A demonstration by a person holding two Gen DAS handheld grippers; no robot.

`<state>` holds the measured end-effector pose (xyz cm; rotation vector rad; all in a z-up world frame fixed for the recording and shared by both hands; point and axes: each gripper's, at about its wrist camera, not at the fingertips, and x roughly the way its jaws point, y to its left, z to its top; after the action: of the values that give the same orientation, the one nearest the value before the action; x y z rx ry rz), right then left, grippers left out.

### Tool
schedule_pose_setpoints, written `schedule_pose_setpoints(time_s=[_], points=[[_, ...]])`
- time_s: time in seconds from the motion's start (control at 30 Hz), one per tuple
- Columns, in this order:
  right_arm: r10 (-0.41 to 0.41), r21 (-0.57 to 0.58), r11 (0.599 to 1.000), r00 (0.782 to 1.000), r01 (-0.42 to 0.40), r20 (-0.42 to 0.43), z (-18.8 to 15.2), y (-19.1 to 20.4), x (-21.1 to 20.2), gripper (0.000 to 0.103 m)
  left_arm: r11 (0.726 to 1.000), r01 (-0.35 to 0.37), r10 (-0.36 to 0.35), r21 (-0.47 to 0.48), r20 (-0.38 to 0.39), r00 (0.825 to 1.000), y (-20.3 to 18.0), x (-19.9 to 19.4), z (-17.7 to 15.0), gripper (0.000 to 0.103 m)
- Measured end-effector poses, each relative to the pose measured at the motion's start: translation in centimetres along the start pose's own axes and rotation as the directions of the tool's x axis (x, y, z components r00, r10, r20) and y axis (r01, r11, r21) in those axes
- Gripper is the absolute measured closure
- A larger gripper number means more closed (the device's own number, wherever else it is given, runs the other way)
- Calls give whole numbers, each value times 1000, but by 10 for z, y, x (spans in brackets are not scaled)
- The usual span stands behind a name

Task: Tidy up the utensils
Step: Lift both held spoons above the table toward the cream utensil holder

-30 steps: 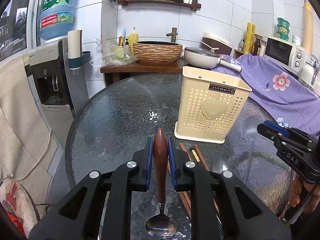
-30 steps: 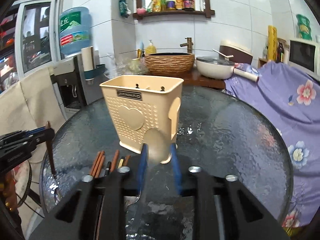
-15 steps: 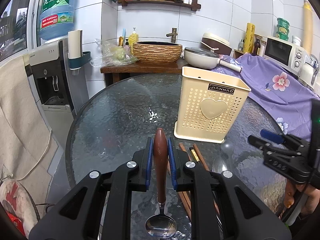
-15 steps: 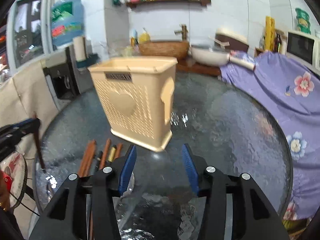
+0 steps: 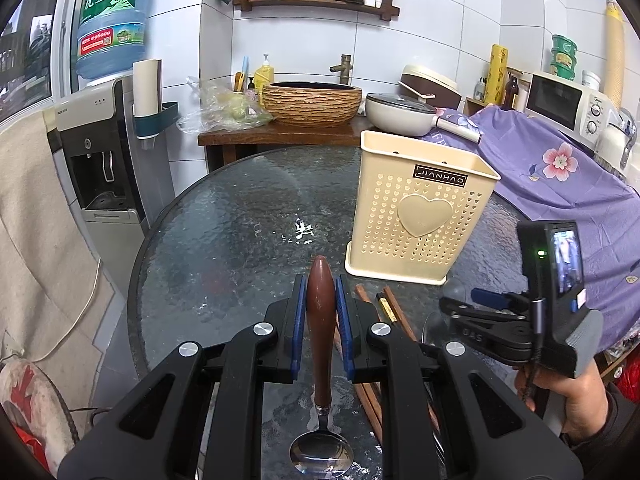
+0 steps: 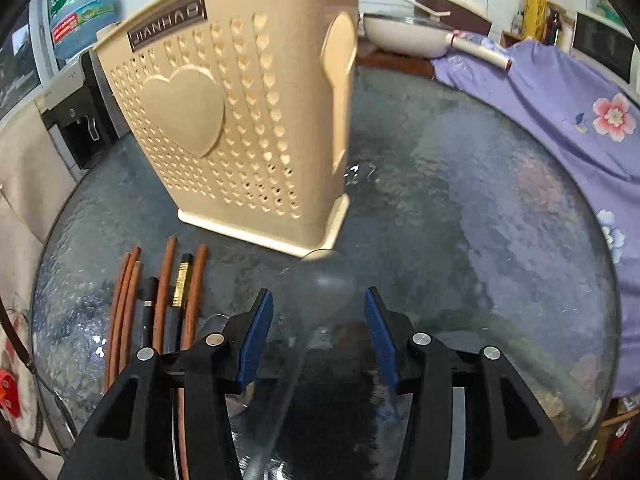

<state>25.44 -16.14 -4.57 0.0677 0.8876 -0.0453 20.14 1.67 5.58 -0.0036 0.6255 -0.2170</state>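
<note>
My left gripper is shut on the brown handle of a metal spoon, bowl end towards the camera, above the glass table. The cream perforated utensil holder stands ahead to the right; it also shows in the right wrist view. My right gripper is open and low over the table, with a clear plastic spoon lying between its jaws. Several brown and black chopsticks lie to its left. The right gripper also shows in the left wrist view.
A water dispenser stands left of the table. Behind it are a wooden counter with a woven basin and a pan. A purple floral cloth covers the right side, with a microwave behind.
My right gripper opened, let go of the clear spoon onto the table, and moved down closer to the holder and chopsticks. My left gripper kept still with its spoon.
</note>
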Motion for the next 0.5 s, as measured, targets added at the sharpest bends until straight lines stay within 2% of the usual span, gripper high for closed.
schedule_pose_setpoints(time_s=[0.13, 0.43, 0.5], points=[[-26, -6, 1000, 1000, 26, -7, 1, 2, 6, 57, 1000, 0, 0, -1, 0, 1000, 0, 0, 0, 87], [-32, -3, 999, 999, 32, -6, 11, 4, 13, 57, 1000, 1, -1, 0, -3, 1000, 0, 1, 0, 87], [-30, -6, 1000, 1000, 30, -6, 13, 7, 14, 59, 1000, 1, -1, 0, -2, 1000, 0, 1, 0, 87]])
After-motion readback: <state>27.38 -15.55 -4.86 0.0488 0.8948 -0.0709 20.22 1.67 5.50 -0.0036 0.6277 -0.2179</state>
